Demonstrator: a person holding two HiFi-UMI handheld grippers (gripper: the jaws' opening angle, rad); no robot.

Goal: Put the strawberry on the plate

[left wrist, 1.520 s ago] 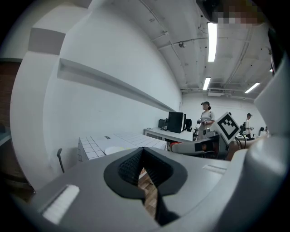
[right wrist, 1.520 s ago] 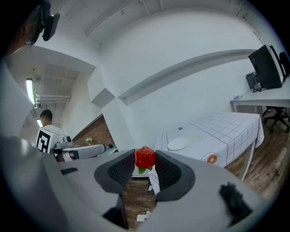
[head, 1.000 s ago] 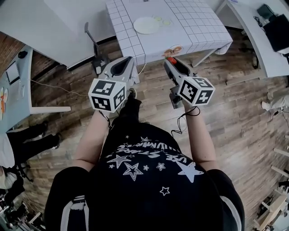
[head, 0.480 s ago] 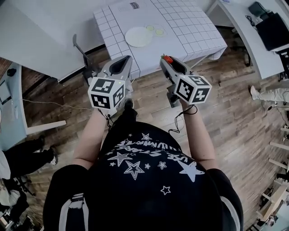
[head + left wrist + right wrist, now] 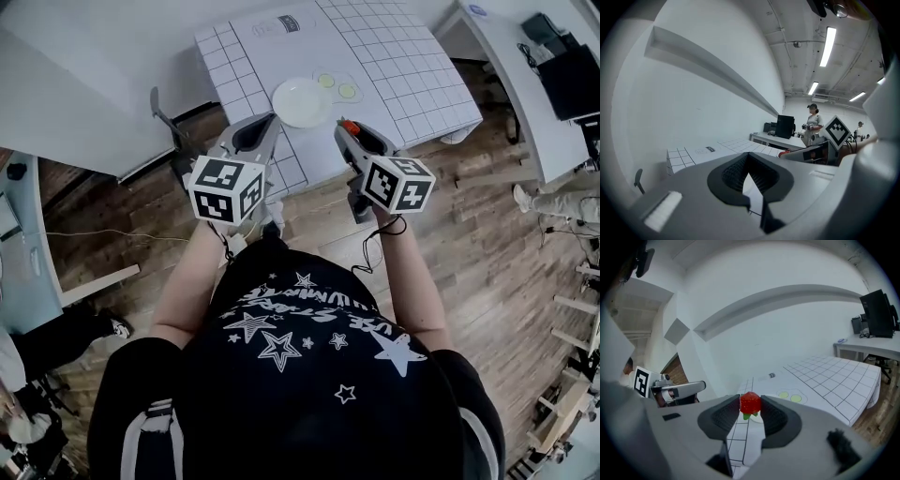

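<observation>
The person has stepped closer since a moment ago: the table [image 5: 403, 66] has come nearer, and both grippers now reach over its near edge.

From the head view, the plate [image 5: 302, 101] lies just ahead, between the two tips. The right gripper [image 5: 349, 127] carries the strawberry [image 5: 350, 125] as a red speck at its nose, short of the plate's rim. The left gripper [image 5: 262, 124] hangs alongside. From up here I cannot tell how either pair of jaws stands.

The left gripper view settles one: its pads meet at the tips, with nothing between them.

The right gripper view shows the other: both pads pinch the berry across its middle, with the green leaf poking below. Two green discs [image 5: 790, 396] sit on the gridded cloth beyond.

I would judge the berry light, soft and easily bruised, so a gentle hold across its widest part suits it.
</observation>
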